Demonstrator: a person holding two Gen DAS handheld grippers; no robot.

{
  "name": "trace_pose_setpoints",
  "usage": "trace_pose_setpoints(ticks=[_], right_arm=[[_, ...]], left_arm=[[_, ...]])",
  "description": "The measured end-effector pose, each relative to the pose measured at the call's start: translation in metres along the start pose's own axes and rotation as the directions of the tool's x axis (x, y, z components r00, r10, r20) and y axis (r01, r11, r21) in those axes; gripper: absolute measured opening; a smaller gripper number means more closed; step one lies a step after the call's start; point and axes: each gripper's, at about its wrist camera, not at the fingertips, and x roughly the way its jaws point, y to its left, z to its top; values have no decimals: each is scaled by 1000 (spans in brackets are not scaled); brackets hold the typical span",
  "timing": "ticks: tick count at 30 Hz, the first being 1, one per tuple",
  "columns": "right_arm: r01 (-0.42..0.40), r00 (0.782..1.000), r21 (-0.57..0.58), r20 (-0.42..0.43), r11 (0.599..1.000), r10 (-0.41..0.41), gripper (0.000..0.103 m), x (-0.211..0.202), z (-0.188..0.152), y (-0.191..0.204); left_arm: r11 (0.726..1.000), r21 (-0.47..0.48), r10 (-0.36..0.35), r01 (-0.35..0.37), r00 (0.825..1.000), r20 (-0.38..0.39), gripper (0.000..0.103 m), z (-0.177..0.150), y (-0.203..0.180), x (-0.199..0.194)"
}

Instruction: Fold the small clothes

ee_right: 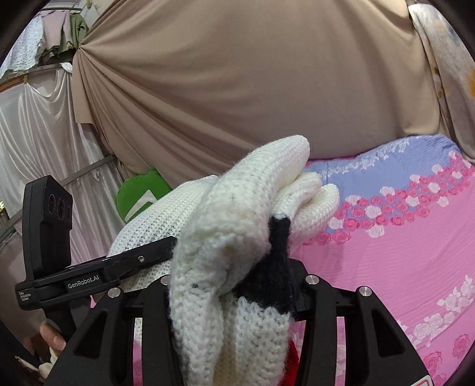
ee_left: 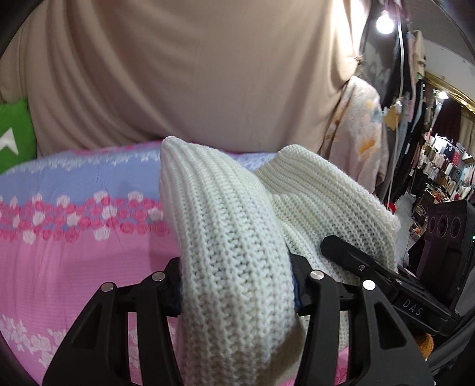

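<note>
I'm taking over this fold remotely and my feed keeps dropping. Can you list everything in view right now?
knit garment: one, cream with black and red patches, bunched between both grippers, above the bedspread
bedspread: one, pink and lilac with rose bands, spread beneath
drape: one, beige, hanging behind the bed
cushion: one, green with a white mark, at the bed's far edge
floral fabric: one, pale with orange flowers, hanging beside the drape
left gripper: black, clamped on the knit
right gripper: black, clamped on the knit
hand: one, low in the right wrist view, on the left gripper's handle

Bright bulb (ee_left: 384, 19) glare — fisheye-warped, dark edges
</note>
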Motion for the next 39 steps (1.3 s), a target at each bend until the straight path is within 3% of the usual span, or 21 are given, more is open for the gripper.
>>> trace_pose_setpoints(ticks=[6, 11, 19, 26, 29, 33, 37, 39], right_arm=[[22, 992, -72, 127, 997, -13, 43, -34, 24, 31], [27, 976, -124, 216, 992, 0, 43, -55, 45, 57], [33, 947, -217, 318, 976, 39, 43, -68, 80, 100], [-6, 927, -292, 357, 956, 114, 44, -48, 113, 129], [-46, 934, -294, 327, 955, 146, 45, -21, 126, 128], [-111, 965, -233, 206, 966, 161, 46, 55, 130, 91], [-138, 990, -104, -40, 985, 135, 57, 168, 76, 42], [-63, 978, -39, -201, 997, 54, 55, 217, 29, 8]], left_arm=[[997, 80, -16, 7, 994, 105, 49, 22, -19, -36], [992, 130, -19, -8, 980, 200, 49, 41, -29, -65], [985, 168, -13, -45, 945, 328, 49, 71, -27, -104], [978, 180, 20, -105, 907, 420, 49, 91, -5, -131], [980, 152, 51, -127, 904, 425, 50, 99, 21, -131], [985, 79, 117, -155, 926, 359, 52, 97, 74, -103], [988, -26, 157, -155, 976, 151, 62, 65, 150, -26], [976, -84, 201, -200, 979, 14, 68, 25, 199, 20]])
